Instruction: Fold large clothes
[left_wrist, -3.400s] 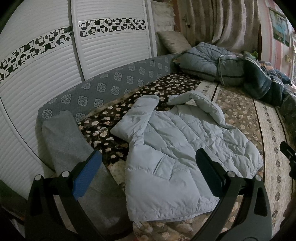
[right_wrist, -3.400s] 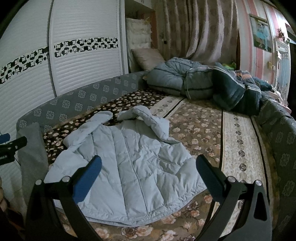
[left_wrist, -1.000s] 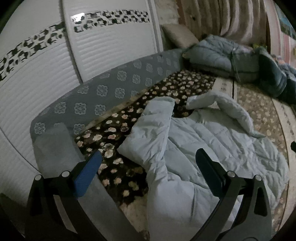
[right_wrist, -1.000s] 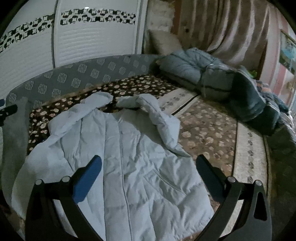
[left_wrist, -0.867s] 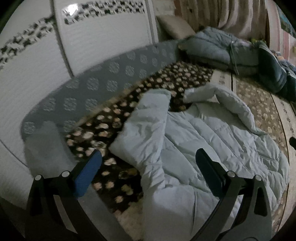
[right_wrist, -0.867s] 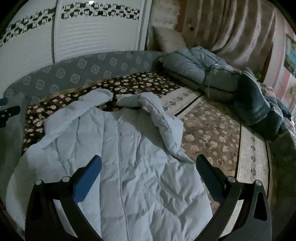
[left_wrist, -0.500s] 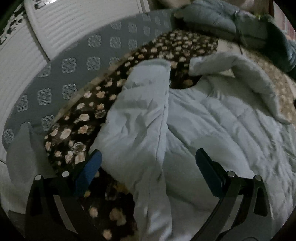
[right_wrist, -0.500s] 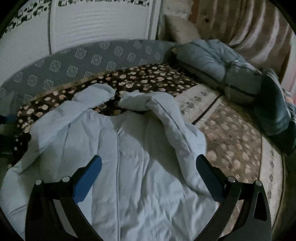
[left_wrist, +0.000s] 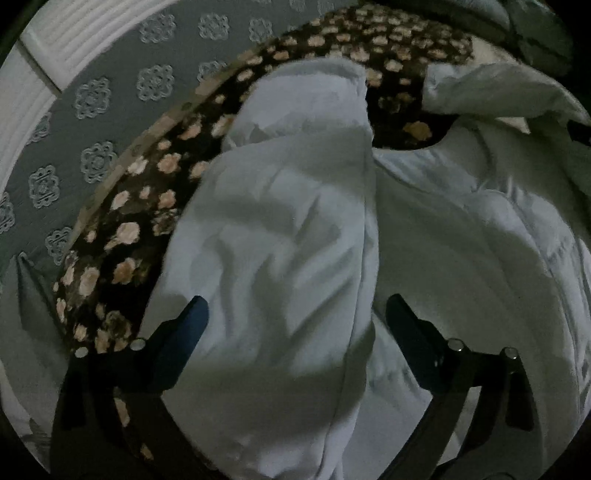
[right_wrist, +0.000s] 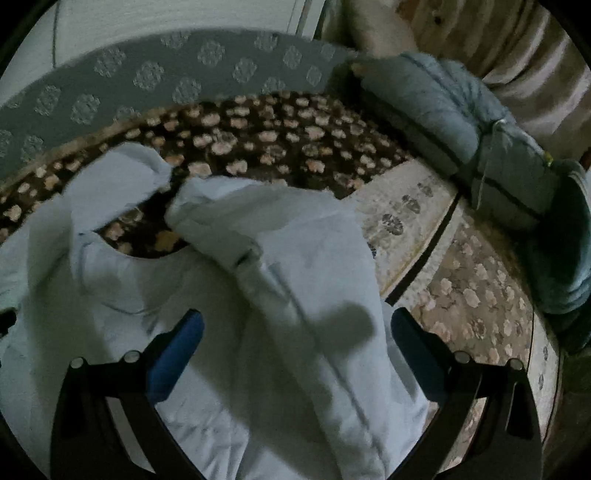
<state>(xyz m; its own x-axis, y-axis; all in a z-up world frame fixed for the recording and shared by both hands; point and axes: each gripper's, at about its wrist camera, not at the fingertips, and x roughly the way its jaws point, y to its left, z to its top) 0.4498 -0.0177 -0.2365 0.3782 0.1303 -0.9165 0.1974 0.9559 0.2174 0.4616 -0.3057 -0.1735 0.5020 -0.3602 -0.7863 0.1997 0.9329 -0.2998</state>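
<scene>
A pale blue puffer jacket (left_wrist: 461, 258) lies spread on the bed, collar toward the far side; it also shows in the right wrist view (right_wrist: 258, 369). My left gripper (left_wrist: 295, 314) is open and hovers close over the jacket's left sleeve (left_wrist: 280, 229), jaws wide on either side of it. My right gripper (right_wrist: 295, 328) is open and hovers close over the right sleeve (right_wrist: 295, 258), which lies folded across the jacket's right side. Neither gripper holds cloth.
The bed has a dark floral blanket (right_wrist: 277, 136) and a beige floral sheet (right_wrist: 472, 288). A grey patterned bed rail (left_wrist: 110, 92) runs along the left. Folded quilts (right_wrist: 461, 122) are piled at the far right, with a white wardrobe and curtains behind.
Both grippers have dropped down and forward onto the jacket, the left toward the left sleeve, the right toward the right sleeve. The jacket has not moved. Both stay open.
</scene>
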